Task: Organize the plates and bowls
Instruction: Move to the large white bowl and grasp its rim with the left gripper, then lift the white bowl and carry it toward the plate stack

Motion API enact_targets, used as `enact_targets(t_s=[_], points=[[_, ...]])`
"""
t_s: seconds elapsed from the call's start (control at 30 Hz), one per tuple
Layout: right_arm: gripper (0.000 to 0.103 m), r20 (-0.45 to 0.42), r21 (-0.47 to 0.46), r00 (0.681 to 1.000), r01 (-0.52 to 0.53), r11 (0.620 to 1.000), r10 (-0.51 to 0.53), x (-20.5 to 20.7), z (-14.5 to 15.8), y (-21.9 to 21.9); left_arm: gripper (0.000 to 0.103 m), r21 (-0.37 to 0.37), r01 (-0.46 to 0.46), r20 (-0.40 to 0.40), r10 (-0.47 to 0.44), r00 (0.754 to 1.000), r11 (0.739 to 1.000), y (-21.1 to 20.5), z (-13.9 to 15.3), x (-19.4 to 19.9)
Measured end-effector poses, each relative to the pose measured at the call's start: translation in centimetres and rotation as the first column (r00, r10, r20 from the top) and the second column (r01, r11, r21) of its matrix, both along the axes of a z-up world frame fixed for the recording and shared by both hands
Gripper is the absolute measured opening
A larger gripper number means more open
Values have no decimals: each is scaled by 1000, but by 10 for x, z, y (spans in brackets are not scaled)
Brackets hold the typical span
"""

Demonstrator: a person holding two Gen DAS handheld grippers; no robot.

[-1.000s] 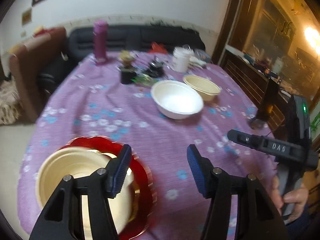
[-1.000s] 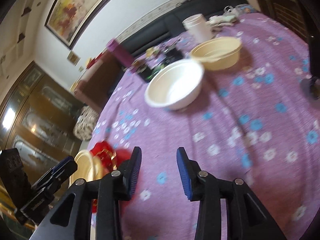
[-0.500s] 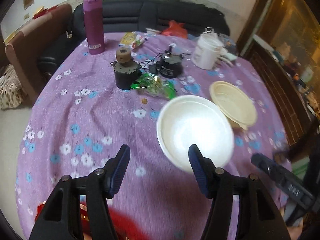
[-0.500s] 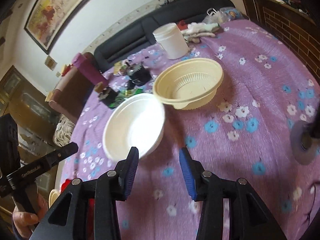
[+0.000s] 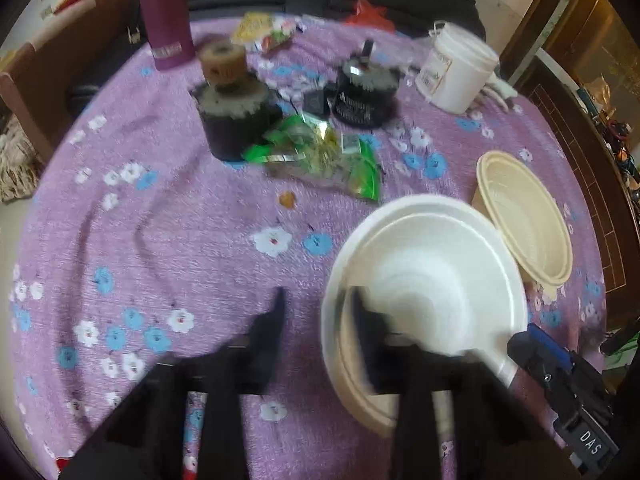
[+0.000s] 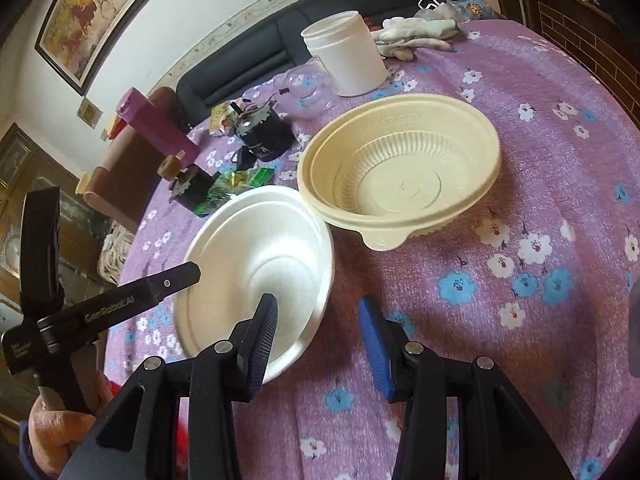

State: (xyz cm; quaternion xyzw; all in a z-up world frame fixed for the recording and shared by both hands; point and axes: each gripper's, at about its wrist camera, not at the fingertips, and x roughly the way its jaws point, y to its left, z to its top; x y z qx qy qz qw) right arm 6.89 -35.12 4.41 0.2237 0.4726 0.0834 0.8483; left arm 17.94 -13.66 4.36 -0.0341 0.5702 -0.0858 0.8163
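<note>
— How are the left gripper's [image 5: 316, 300] jaws found?

— They have just been closing and are taken as clamped on the near rim of the white bowl [image 5: 432, 280]. One finger is seen outside the rim and one inside. Both are badly smeared by blur, so the pads' contact itself cannot be made out.

— And the right gripper [image 6: 316, 304]?

— Its jaws are held partly open and nothing is gripped. Only cloth [image 6: 540, 360] is seen between the blue pads. Its left finger is pictured over the white bowl's edge, but whether the bowl is touched cannot be told.

— What writing can be read?

— "DAS" is printed in white on the right gripper's body, seen from the left wrist. A name close to "GenRobot.AI" is carried along the left gripper's side in the right wrist view, where its handle is held by a hand [image 6: 60, 432]. Letters are embossed in the base of the cream bowl [image 6: 400, 176] but cannot be read.

— Where are the bowls placed?

— Both are set upright on the purple flowered cloth, just beside each other. Further off, a label on the tub [image 5: 456, 76], a band on the flask [image 5: 164, 12] and print on the can [image 5: 364, 96] are seen, all too blurred to read. Green packets [image 5: 320, 156] are strewn between the can and the white bowl.
</note>
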Motion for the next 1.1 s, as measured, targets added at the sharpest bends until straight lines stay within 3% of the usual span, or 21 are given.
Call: enact_targets(t_s=[0.2,0.6,0.87,1.1], points=[[14,2,-4,1000,-8,1000,8,5,-4,3,13,30,43,25,-43,999,999,-12,1,-9],[14,27,51,1000,13,999,-15,-44,16,-12,13,6,93,78,-94,993,996,-20,32,-77],[14,84,55,996,14,998,-18,-111,37,-22,16,-16,150,159,-145,976,989,-27,54,-148],[14,128,58,992,-13,998,6,-184,46,-20,19,-45,197,208,-184,961,979,-17,55,-226]])
